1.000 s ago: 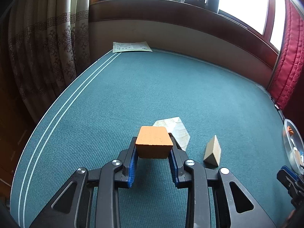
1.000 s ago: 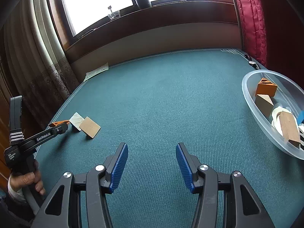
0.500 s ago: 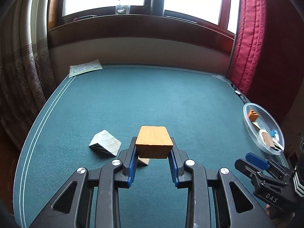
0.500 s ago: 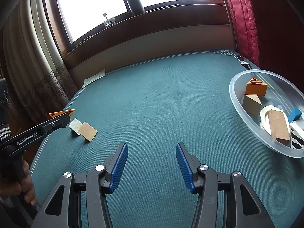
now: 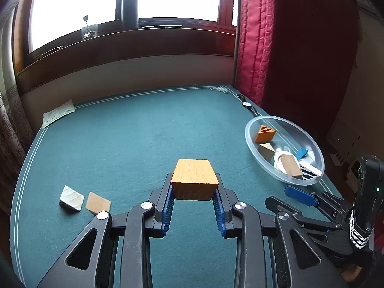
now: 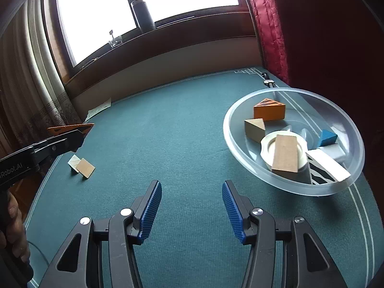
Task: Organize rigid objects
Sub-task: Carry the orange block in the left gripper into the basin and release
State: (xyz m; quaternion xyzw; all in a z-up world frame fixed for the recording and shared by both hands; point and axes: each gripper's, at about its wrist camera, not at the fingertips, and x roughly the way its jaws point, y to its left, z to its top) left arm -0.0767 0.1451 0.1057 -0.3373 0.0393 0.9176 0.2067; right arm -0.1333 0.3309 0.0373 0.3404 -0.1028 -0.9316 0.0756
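Left gripper (image 5: 194, 198) pinches the orange block (image 5: 194, 178) by its flat sides — stiff, light wood, probably secure; the bowl (image 5: 249, 144) sits at two o'clock. Right gripper (image 6: 192, 210) is spread — empty.

Window sill and table edge
A dark flask (image 5: 129, 8) and a small glass (image 5: 89, 31) stand on the sill; a paper sheet (image 5: 58, 115) lies at the green table's (image 5: 134, 144) far corner.

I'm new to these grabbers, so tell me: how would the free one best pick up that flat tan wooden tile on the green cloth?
Grip the flat tan wooden tile across two opposite straight edges, coming from above. It appears to lie tilted near the pale wooden block, so approach from its open side with the empty right gripper.
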